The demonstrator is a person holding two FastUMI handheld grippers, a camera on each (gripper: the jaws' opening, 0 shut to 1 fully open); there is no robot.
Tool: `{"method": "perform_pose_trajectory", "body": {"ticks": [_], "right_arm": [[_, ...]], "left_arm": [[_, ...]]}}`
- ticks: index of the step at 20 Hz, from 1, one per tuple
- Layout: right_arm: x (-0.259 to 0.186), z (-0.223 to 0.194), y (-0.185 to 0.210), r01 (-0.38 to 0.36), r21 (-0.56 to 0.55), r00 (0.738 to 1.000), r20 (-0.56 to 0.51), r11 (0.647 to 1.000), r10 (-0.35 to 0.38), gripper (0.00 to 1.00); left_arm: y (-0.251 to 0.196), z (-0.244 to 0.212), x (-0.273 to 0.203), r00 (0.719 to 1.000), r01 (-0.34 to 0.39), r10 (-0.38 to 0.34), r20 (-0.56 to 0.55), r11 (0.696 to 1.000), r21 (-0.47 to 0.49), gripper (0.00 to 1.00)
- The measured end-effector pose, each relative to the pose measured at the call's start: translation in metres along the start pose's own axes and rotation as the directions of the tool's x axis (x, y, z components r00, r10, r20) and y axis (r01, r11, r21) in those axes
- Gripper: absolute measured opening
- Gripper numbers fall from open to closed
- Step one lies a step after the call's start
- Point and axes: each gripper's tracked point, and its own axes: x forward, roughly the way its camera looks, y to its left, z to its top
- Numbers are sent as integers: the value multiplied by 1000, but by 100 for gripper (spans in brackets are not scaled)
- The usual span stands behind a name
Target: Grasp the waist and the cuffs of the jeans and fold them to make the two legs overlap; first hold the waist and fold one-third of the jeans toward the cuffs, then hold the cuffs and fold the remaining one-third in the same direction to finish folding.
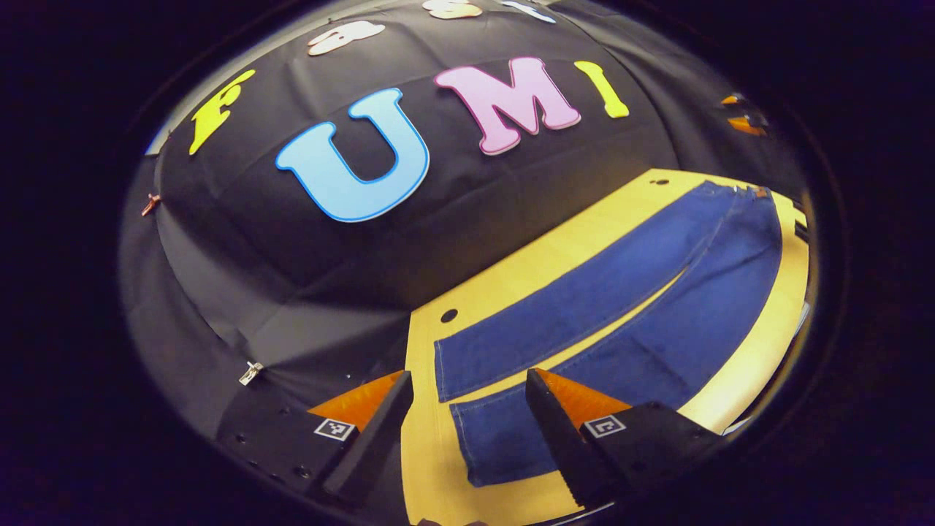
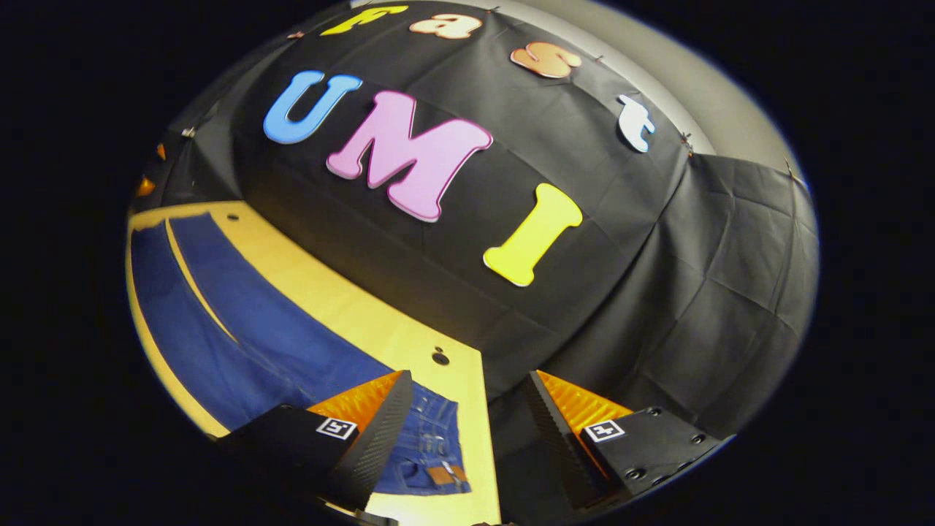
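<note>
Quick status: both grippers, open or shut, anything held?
Left gripper: open, holding nothing, above the cuffs of the jeans.
Right gripper: open, holding nothing, near the waist.

Pale wooden table (image 1: 504, 281) with small round holes near the corners. Jeans (image 1: 628, 292) spread flat along it, legs apart, cuffs at one end, waist at the other.

jeans (image 1: 621, 307): 1 | table (image 1: 511, 277): 1 | table holes (image 1: 448, 315): 2
</note>
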Motion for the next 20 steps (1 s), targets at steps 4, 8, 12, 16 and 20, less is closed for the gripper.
{"method": "perform_pose_trajectory", "body": {"ticks": [4, 8, 12, 16, 20], "right_arm": [[-3, -53, 9, -105, -212, 992, -91, 972, 87, 96], [-16, -108, 13, -186, -293, 969, -212, 938, 126, 96], [-25, -142, 23, -253, -347, 945, -289, 903, 154, 96], [-41, -191, 20, -304, -372, 894, -429, 877, 128, 96], [-46, -208, 16, -322, -369, 870, -477, 872, 120, 96]], "left_arm": [[-29, -64, 8, 985, 160, -130, -117, 940, 303, 98], [-46, -122, 21, 948, 306, -206, -241, 797, 521, 98], [-52, -166, 24, 902, 422, -255, -349, 698, 579, 98], [-43, -181, 33, 882, 468, -269, -387, 604, 645, 95], [-36, -198, 55, 834, 541, -300, -463, 609, 579, 87]]}}
